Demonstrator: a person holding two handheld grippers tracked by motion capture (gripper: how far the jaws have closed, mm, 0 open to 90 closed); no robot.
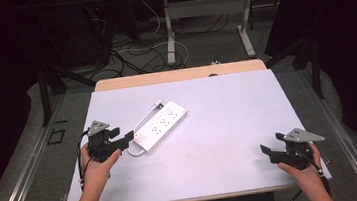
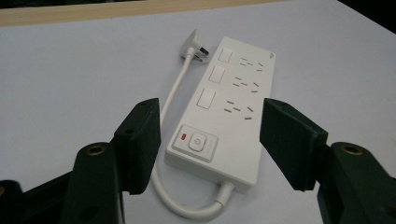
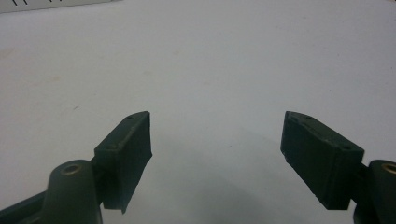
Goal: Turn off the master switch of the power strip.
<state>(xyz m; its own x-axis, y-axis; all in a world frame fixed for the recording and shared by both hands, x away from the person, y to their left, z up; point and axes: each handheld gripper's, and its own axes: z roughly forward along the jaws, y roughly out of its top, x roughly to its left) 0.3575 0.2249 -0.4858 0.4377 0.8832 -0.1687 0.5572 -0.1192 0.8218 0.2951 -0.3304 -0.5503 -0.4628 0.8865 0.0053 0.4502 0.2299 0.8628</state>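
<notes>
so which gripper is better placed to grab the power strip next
Left, probably. The left gripper sits right at the near end of the power strip, open jaws either side of its switch end. The right gripper rests far off near the table's right edge, open over bare surface.

A white table top (image 1: 229, 125) fills the middle, with a bare wooden strip (image 1: 179, 75) along its far edge. Beyond it, on the grey floor, tangled cables (image 1: 136, 52) lie left of another desk's white legs (image 1: 169, 36).
</notes>
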